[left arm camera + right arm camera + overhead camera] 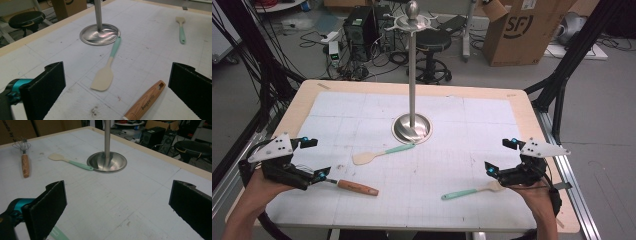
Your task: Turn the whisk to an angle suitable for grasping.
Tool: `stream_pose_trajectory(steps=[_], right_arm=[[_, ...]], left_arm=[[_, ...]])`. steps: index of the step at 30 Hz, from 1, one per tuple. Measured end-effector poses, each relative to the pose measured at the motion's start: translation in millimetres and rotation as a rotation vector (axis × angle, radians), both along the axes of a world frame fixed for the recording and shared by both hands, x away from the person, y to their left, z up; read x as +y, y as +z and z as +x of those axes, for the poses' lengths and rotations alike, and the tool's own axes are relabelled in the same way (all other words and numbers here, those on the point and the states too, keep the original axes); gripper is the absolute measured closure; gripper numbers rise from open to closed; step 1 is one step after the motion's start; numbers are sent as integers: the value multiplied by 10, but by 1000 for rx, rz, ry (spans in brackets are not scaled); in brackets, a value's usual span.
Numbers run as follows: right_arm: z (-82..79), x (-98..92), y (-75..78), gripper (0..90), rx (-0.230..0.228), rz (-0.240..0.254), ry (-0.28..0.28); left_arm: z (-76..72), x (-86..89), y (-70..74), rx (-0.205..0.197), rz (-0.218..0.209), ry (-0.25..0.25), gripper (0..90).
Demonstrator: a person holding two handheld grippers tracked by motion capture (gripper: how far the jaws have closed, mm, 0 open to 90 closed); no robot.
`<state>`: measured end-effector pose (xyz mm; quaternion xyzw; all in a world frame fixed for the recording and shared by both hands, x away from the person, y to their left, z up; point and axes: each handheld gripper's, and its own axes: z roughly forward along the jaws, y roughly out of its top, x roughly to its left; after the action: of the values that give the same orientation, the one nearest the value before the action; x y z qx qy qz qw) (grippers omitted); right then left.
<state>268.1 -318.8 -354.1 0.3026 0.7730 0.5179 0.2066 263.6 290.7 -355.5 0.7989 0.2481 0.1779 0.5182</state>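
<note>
The whisk (357,187) lies flat on the mat (452,145) at my near left, its wooden handle pointing toward the table's middle and its wire head just beside my left gripper (314,159). In the right gripper view the wire head and handle are plain (24,161); in the left gripper view the handle's end with its hanging hole lies low between the jaws (146,101). That gripper stands fully open and holds nothing — the jaws flank the handle without touching it.

A brush (469,191) with a green handle lies at my near right, its pale head just beside my right gripper (501,156). That gripper is also wide open and empty. A sliver of green handle (58,234) shows under its left jaw.

A spatula (379,154) lies near the centre, its green handle end touching the base of the steel stand (412,127). The stand rises upright from the mat, with hooks at its top (412,21).

Step in hand, as I judge it: approach, before any grasp. All three utensils lie on the mat and none hangs on the stand.

Next move, likely: lower the left gripper over the whisk handle, square the jaws across it, close, then lift and present the hanging hole to a hook. That calls for a firm grip, so that the round handle cannot roll.
</note>
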Motion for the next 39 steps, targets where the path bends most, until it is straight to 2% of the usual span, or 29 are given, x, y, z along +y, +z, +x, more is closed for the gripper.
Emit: stream_pose_trajectory(steps=[2, 9, 15, 16, 17, 18, 19, 20, 21, 22, 25, 26, 27, 28, 30, 31, 33, 34, 35, 36, 39], right_arm=[[7, -10, -3, 0, 3, 0, 2], [-2, -40, 13, 0, 3, 5, 3], [-39, -75, 54, 0, -10, 7, 4], [-40, -90, 59, 0, -3, 14, 3], [-40, -90, 59, 0, -3, 14, 3], [-33, -102, 59, 0, -5, 17, 1], [-33, -102, 59, 0, -5, 17, 1], [-29, -110, 57, 0, -5, 20, 1], [-29, -110, 57, 0, -5, 20, 1], [-31, -111, 57, 0, -2, 21, 4], [-32, -103, 61, 0, -4, 20, 9], [-37, -99, 64, 0, -1, 20, 9], [-37, -99, 64, 0, -1, 20, 9], [-40, -95, 70, 0, -1, 21, 14], [-42, -95, 77, 0, -2, 18, 12], [-42, -93, 80, 0, -2, 21, 13], [-43, -95, 84, 0, 1, 21, 16], [-42, -94, 87, 0, -3, 17, 23], [-42, -94, 87, 0, -3, 17, 23], [-44, -89, 92, 0, -5, 17, 27], [-46, -82, 100, 0, -7, 15, 33]], left_arm=[[-8, -4, 11, -14, 2, -8, 16], [-24, -6, 22, -20, 1, -1, 17], [3, -19, 61, -18, 4, -38, 16], [17, -37, 85, -32, 21, -50, 17], [17, -37, 85, -32, 21, -50, 16], [32, -59, 129, -34, 44, -81, 16], [32, -59, 129, -34, 44, -81, 17], [40, -90, 196, -37, 69, -102, 16], [40, -90, 196, -37, 69, -102, 16], [57, -121, 270, -34, 92, -121, 16], [84, -158, 335, -26, 112, -147, 16], [117, -181, 391, -22, 139, -165, 16], [117, -181, 391, -22, 139, -165, 16], [157, -210, 456, -18, 163, -190, 17], [174, -224, 478, -14, 178, -199, 16], [205, -260, 512, -7, 213, -217, 16], [221, -277, 526, -5, 229, -224, 17], [251, -309, 551, -4, 257, -233, 16], [251, -309, 551, -4, 257, -233, 16], [288, -353, 578, -2, 290, -248, 16], [320, -396, 599, -1, 311, -268, 16]])
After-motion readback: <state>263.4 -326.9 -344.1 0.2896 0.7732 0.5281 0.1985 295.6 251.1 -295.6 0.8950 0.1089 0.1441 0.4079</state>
